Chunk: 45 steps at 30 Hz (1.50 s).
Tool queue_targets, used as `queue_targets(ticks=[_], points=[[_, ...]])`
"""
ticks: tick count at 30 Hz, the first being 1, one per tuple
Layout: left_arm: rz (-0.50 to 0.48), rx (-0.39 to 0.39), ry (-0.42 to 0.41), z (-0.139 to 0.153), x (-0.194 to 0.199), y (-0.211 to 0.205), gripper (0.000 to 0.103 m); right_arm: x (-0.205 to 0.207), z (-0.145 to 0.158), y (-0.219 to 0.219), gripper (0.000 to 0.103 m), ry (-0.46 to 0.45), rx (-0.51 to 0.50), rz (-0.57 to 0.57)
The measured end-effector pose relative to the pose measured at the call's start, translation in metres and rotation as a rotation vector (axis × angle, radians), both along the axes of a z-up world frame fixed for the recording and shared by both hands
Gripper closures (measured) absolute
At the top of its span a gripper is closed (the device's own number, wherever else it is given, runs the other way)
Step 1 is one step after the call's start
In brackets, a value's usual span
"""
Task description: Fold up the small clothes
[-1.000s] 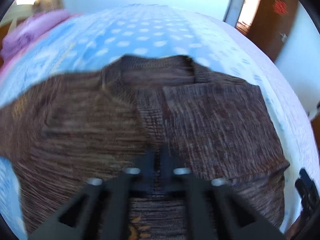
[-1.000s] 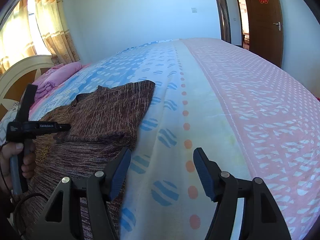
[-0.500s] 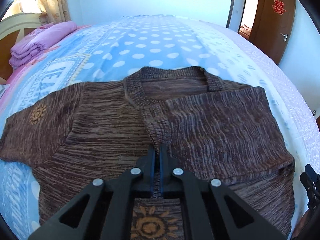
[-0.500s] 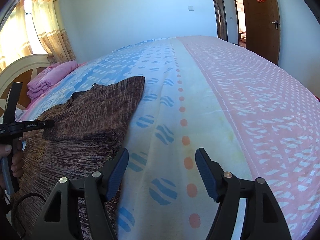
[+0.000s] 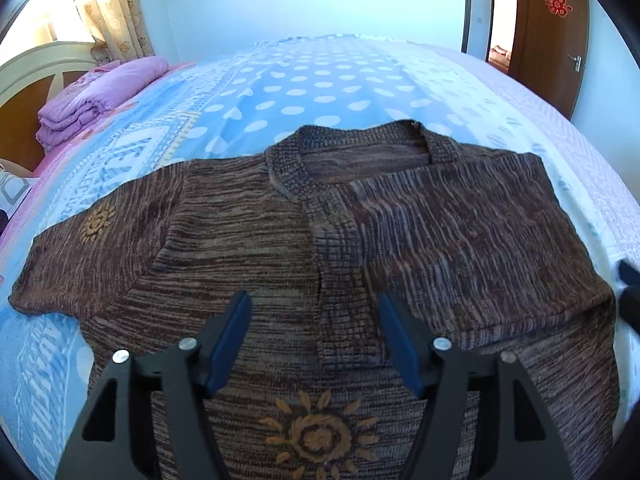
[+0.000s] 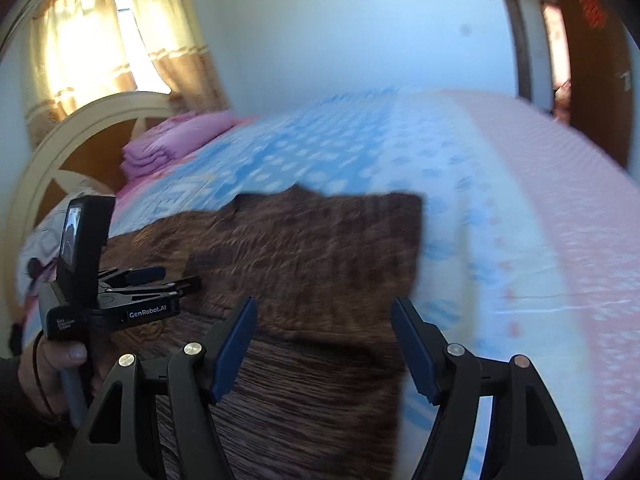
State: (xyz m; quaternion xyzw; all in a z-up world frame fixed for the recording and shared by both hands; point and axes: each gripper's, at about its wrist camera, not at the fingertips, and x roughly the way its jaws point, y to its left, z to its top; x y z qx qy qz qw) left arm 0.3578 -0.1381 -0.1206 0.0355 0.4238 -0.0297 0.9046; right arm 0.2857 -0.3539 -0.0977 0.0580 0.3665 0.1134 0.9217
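A brown knitted sweater (image 5: 440, 240) with yellow sunflower motifs lies flat on the bed, collar away from me. One sleeve is folded across its front on the right; the other sleeve (image 5: 80, 248) lies spread out at the left. My left gripper (image 5: 314, 300) hovers over the sweater's middle, its jaws opening, with only the flat knit below them and nothing pinched. In the blurred right wrist view my right gripper (image 6: 324, 304) stands open above the sweater's (image 6: 312, 264) right edge. The left gripper (image 6: 180, 278) shows there too, held in a hand (image 6: 60, 364).
The bed sheet (image 5: 320, 80) is blue with white dots and turns pink (image 6: 560, 200) on the right side. A folded purple blanket (image 5: 100, 96) lies by the cream headboard (image 5: 36, 72). A brown door (image 5: 560, 32) stands at the far right.
My left gripper's jaws went from shut to wide apart over the sweater. My right gripper swung left, from over the bare sheet to over the sweater's right edge.
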Motion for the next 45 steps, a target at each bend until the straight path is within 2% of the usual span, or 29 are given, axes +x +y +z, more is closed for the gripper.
queue_targets(ticks=[1, 2, 3, 5, 8, 11, 15, 17, 20, 23, 26, 28, 32, 35, 37, 40, 43, 45], points=[[0.003, 0.005, -0.007, 0.0, 0.0, 0.001, 0.028, 0.007, -0.009, -0.001, 0.044, 0.042, -0.063, -0.039], [0.009, 0.014, -0.018, 0.001, 0.0, 0.003, 0.023, 0.01, -0.016, -0.004, 0.067, 0.076, -0.107, -0.092], [0.013, 0.019, -0.03, 0.001, -0.001, 0.005, 0.021, 0.012, -0.024, -0.018, 0.076, 0.114, -0.154, -0.177], [0.015, 0.036, -0.035, -0.001, 0.001, 0.008, 0.02, 0.009, -0.026, -0.037, 0.07, 0.133, -0.12, -0.206], [0.013, 0.046, -0.01, -0.012, 0.006, 0.01, 0.02, -0.001, -0.021, -0.046, 0.07, 0.118, -0.234, -0.264], [0.045, 0.016, -0.01, -0.011, 0.007, 0.016, 0.01, -0.01, -0.018, -0.065, 0.069, 0.133, -0.216, -0.326], [0.054, -0.029, -0.002, -0.013, 0.008, 0.022, 0.01, -0.006, 0.009, -0.051, 0.066, 0.028, -0.165, -0.267], [0.066, -0.04, 0.004, -0.014, 0.008, 0.025, 0.006, 0.013, 0.017, -0.036, 0.063, 0.019, -0.114, -0.214], [0.081, -0.04, 0.01, -0.015, 0.008, 0.026, 0.002, 0.05, 0.006, -0.009, 0.063, 0.064, -0.117, -0.161], [0.066, -0.034, 0.022, -0.018, 0.009, 0.024, 0.0, 0.082, -0.02, -0.001, 0.063, 0.152, -0.25, -0.23], [0.063, -0.051, 0.026, -0.019, 0.009, 0.026, 0.0, 0.08, -0.023, -0.027, 0.059, 0.156, -0.245, -0.314], [0.057, -0.058, 0.029, -0.02, 0.009, 0.025, 0.0, 0.076, -0.022, -0.04, 0.059, 0.153, -0.234, -0.327], [0.057, -0.073, 0.028, -0.02, 0.009, 0.027, 0.0, 0.071, -0.014, -0.028, 0.059, 0.147, -0.353, -0.341], [0.062, -0.09, 0.028, -0.02, 0.008, 0.03, 0.0, 0.066, 0.005, -0.022, 0.057, 0.064, -0.306, -0.33], [0.069, -0.103, 0.031, -0.021, 0.009, 0.032, 0.0, 0.062, 0.013, 0.0, 0.057, 0.035, -0.228, -0.228], [0.07, -0.11, 0.038, -0.022, 0.01, 0.033, 0.0, 0.061, 0.003, 0.027, 0.057, 0.059, -0.225, -0.13], [0.078, -0.119, 0.039, -0.018, 0.008, 0.038, 0.0, 0.062, -0.029, 0.017, 0.056, 0.138, -0.291, -0.18], [0.115, -0.109, 0.03, -0.015, 0.003, 0.049, 0.0, 0.056, -0.027, 0.001, 0.051, 0.128, -0.276, -0.221]])
